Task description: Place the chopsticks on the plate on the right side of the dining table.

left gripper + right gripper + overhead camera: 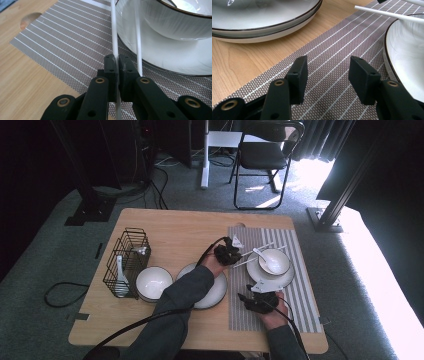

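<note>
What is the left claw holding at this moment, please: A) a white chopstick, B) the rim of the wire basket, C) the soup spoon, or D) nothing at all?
A: in the left gripper view the left claw is shut on one white chopstick, beside the plate on the striped mat.

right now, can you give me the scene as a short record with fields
left claw: shut on one white chopstick
second chopstick: beside the jaws, not pinched
right claw: open, nothing between the jaws, over the striped mat
bowl: on a plate on the mat, spoon in it
table: wire basket, second bowl, plates left of the mat
</note>
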